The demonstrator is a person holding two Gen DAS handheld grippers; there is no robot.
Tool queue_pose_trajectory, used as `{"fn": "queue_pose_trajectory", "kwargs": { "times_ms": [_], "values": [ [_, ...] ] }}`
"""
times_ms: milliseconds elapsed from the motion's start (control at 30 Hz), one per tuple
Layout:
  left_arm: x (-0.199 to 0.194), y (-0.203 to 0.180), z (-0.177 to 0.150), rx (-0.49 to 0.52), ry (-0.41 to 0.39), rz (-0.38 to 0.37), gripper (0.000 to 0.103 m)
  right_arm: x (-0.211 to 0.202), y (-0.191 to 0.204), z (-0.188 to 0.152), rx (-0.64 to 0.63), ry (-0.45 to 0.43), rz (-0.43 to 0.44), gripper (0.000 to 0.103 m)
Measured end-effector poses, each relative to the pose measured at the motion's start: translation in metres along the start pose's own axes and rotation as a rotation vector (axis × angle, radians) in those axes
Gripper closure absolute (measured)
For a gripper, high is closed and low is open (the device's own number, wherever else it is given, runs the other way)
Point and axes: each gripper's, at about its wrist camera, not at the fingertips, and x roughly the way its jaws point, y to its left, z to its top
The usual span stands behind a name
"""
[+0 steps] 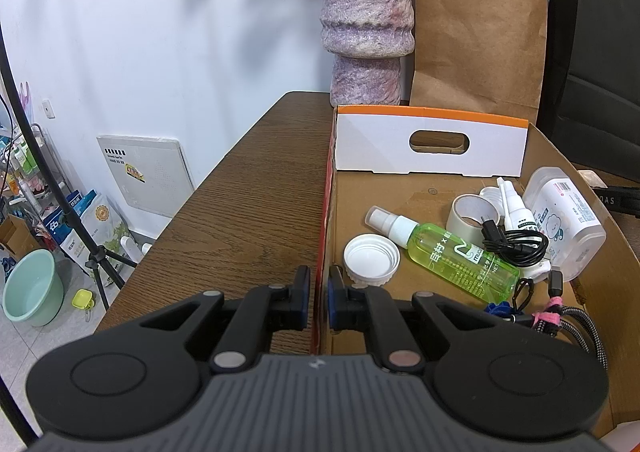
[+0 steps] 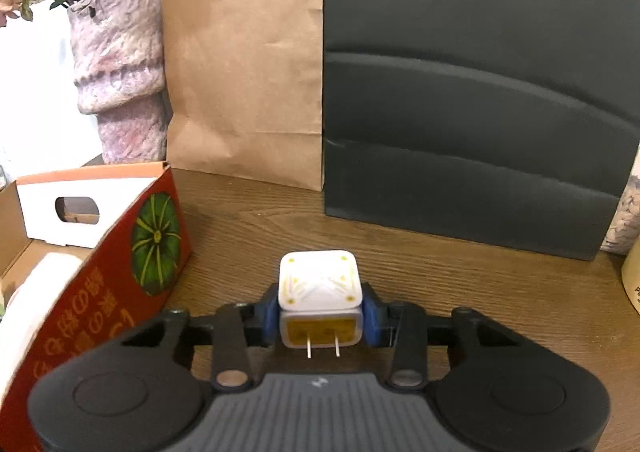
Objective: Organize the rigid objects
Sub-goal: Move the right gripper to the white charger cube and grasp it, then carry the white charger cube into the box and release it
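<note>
My left gripper (image 1: 318,302) is shut on the left wall of an open cardboard box (image 1: 325,211), one finger on each side of it. Inside the box lie a green spray bottle (image 1: 452,258), a white cap (image 1: 371,258), a tape roll (image 1: 472,213), a black cable (image 1: 516,246), a white container (image 1: 564,219) and braided cables (image 1: 572,322). My right gripper (image 2: 320,318) is shut on a white plug charger (image 2: 320,294), prongs pointing back at the camera, above the wooden table (image 2: 460,284). The box's red outer wall (image 2: 108,292) is to its left.
A mottled pink vase (image 1: 366,31), a brown paper bag (image 1: 478,35) and a black bag (image 2: 476,99) stand at the back of the table. The table's left edge (image 1: 208,183) drops to a floor with a tripod, a green basin and bags.
</note>
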Motion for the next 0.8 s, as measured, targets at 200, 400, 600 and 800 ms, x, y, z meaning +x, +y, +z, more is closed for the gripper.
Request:
{"fn": "queue_pose_trajectory", "kwargs": {
  "times_ms": [200,400,600,800],
  "values": [
    [0.0,0.0,0.0,0.0,0.0,0.0,0.093,-0.002,0.001,-0.001,-0.008,0.0,-0.013,0.064],
    [0.0,0.0,0.0,0.001,0.0,0.0,0.093,-0.004,-0.001,-0.002,-0.003,-0.003,-0.037,0.064],
    [0.0,0.0,0.0,0.0,0.0,0.0,0.093,-0.01,-0.004,-0.003,0.008,-0.024,-0.054,0.064],
    [0.0,0.0,0.0,0.0,0.0,0.001,0.093,-0.029,-0.006,0.002,0.021,-0.072,-0.053,0.064]
  ]
}}
